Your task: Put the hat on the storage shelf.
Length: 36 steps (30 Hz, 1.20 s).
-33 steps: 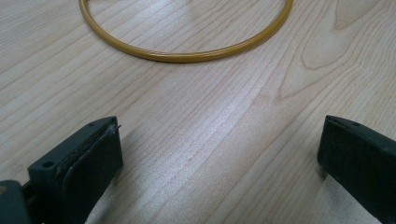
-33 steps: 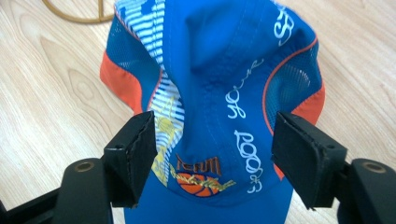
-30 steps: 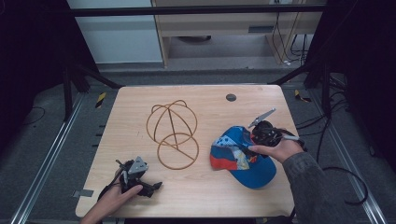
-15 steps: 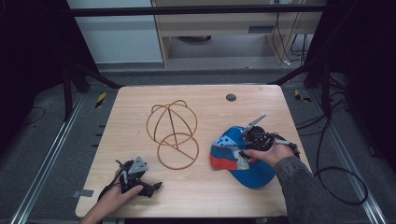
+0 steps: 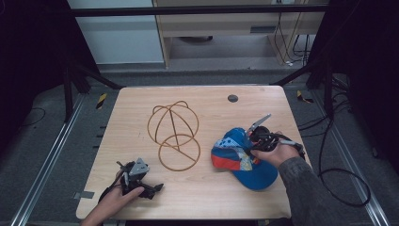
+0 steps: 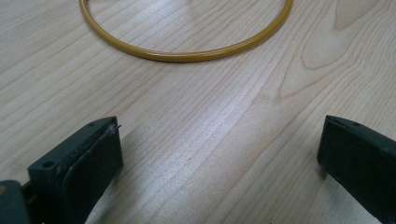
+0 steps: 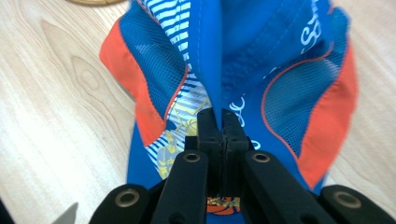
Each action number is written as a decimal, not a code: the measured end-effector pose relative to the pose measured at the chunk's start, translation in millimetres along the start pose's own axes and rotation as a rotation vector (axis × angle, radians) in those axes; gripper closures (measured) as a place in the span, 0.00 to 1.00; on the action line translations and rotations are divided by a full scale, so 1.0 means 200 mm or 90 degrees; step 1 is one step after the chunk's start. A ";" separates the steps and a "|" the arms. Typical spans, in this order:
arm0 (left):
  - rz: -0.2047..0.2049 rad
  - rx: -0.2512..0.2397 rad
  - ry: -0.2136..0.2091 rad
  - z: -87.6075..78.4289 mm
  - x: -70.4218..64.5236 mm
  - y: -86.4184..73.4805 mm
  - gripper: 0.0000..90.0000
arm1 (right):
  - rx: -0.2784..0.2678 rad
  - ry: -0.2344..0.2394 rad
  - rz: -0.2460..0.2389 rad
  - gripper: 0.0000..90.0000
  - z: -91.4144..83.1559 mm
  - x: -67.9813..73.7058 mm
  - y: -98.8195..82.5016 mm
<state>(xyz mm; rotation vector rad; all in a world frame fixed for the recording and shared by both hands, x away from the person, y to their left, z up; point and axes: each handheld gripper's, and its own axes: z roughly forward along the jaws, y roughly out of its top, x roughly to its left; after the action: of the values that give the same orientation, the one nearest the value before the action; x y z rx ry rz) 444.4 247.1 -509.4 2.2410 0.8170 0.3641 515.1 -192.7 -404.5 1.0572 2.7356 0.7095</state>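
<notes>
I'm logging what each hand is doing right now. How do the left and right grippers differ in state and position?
The left gripper has its jaws wide apart over bare table, gripping nothing; the right gripper has its jaws pinched shut on the cap. The left gripper sits at the near left edge, short of the wire stand; the right gripper is at the table's right side. Both are hand-held.

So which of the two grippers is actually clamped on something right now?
The right gripper: its jaws are pinched shut on a fold of the blue cap. The left gripper sits open over bare table.

Black disc (image 5: pixel 232 98) near table's (image 5: pixel 141 108) far edge
</notes>
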 end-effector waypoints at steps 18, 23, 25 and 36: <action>0.001 -0.002 0.000 0.00 0.00 0.00 0.00 | -0.081 -0.022 -0.024 1.00 -0.35 0.00 0.12; 0.000 -0.002 0.001 0.00 0.00 0.00 0.00 | -0.089 -0.032 -0.029 1.00 -0.40 0.00 0.14; -0.001 -0.002 0.001 0.00 0.00 0.00 0.00 | -0.091 -0.038 -0.031 1.00 -0.42 0.01 0.15; 0.000 -0.002 0.001 0.00 0.00 0.00 0.00 | -0.136 -0.046 -0.036 1.00 -0.55 0.01 0.20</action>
<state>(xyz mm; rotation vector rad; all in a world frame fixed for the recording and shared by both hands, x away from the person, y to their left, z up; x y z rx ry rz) 444.2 247.1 -509.5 2.2389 0.8169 0.3675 507.2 -206.4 -288.6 0.9352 2.5487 0.9121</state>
